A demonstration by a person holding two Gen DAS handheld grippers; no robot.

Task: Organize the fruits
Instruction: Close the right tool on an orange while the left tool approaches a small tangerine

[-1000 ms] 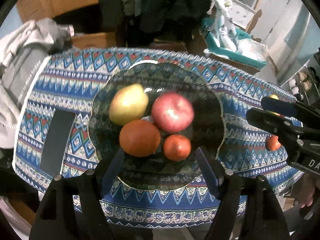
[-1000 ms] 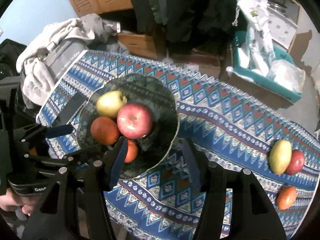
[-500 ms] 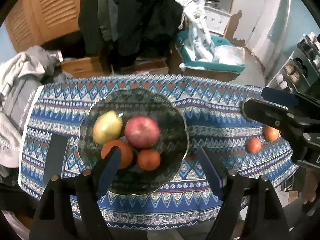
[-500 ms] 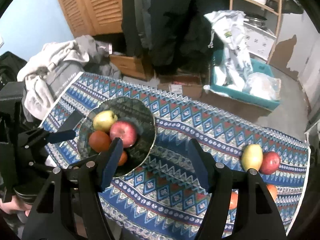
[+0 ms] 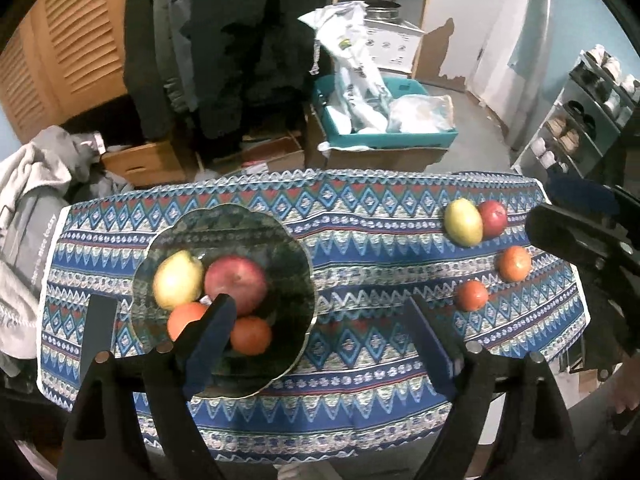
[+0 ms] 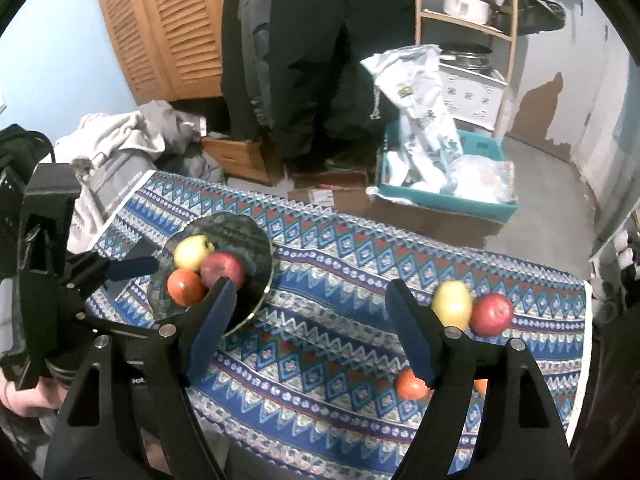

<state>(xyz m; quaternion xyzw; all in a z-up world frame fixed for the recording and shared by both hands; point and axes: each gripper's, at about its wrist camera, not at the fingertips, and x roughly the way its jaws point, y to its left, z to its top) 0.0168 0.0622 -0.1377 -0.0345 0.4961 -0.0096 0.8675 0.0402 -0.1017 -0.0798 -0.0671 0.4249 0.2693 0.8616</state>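
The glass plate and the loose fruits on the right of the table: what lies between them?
Only bare patterned tablecloth lies between the glass plate and the loose fruits. The left wrist view shows this stretch whole.

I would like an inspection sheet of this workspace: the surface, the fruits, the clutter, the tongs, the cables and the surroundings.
Surface: table under a patterned cloth.
Job's things: glass plate holds a yellow fruit, a red apple and two orange fruits. Four loose fruits lie on the cloth at the right: a yellow one beside a red one, and two orange ones.
Clutter: dark flat object left of the plate.
Tongs: left tongs open, empty; right tongs open, empty.
Cables: nothing seen.
Surroundings: grey clothes, hanging coats, teal bin, shelves.
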